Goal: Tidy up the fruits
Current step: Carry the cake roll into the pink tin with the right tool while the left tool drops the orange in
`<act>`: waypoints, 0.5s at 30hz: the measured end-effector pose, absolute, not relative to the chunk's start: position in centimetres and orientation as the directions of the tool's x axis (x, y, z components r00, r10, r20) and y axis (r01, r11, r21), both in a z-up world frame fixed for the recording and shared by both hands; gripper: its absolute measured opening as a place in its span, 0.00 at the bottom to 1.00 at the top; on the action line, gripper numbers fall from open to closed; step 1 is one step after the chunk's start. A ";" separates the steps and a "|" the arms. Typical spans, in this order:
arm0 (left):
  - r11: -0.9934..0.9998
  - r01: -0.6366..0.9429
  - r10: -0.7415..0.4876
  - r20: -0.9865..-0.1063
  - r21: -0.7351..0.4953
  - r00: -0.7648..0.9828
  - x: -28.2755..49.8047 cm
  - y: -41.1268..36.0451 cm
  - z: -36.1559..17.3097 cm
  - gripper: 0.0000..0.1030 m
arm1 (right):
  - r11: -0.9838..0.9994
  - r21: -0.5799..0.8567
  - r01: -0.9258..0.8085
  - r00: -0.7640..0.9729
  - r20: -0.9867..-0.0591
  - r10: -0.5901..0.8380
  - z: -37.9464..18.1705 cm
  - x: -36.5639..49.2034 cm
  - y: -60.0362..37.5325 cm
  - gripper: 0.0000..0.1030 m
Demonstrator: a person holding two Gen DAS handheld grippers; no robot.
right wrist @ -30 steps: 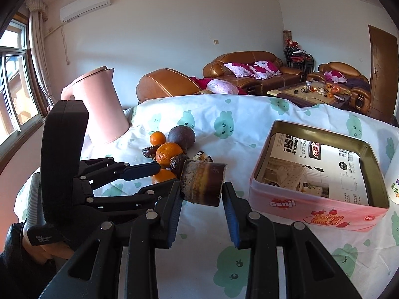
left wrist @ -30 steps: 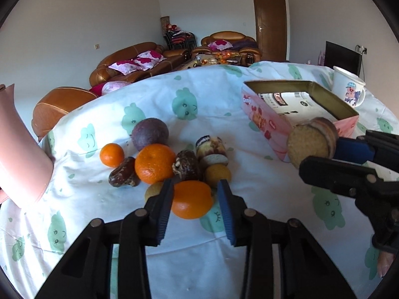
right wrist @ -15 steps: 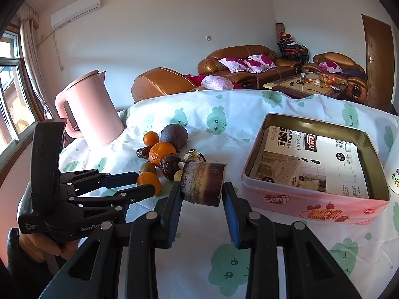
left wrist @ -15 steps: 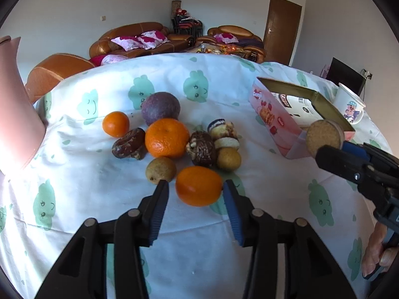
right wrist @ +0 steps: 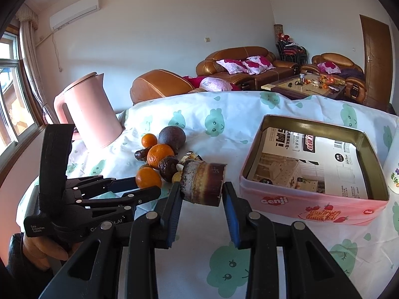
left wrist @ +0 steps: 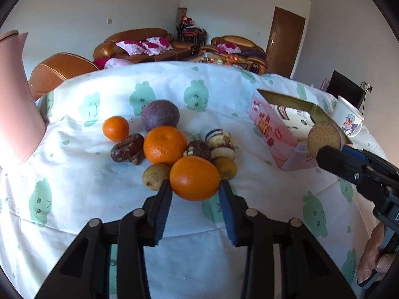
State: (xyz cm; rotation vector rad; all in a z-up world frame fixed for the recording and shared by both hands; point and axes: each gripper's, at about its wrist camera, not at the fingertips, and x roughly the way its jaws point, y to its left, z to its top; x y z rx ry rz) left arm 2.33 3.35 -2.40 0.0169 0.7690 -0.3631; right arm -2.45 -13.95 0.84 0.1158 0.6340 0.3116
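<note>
left claw (left wrist: 195,186): jaws closing, pads against an orange (left wrist: 194,178), at the near edge of the fruit pile on the worktop (left wrist: 99,199) | right claw (right wrist: 201,191): clamped on a brown roll (right wrist: 203,184), raised just left of the open tin (right wrist: 314,199)

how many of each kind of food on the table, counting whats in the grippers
oranges: 3, one between the closing left gripper fingers
purple round fruit: 1
small yellow-brown fruits: 2
brown pastries and cakes: 4, one cake roll in the right gripper
total: 10
</note>
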 end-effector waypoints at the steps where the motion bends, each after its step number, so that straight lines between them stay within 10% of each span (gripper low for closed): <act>1: 0.938 0.328 -0.315 -0.663 -0.109 0.679 2.0 3.1 -1.9 0.39 | 0.950 0.192 -0.246 0.775 -0.549 0.312 1.3 -2.6 -14.2 0.34; 15: 0.874 0.481 -0.431 -0.562 -0.067 0.706 2.4 -8.1 1.9 0.39 | 0.998 0.055 -0.004 0.839 -0.543 0.033 1.8 -1.1 -25.2 0.34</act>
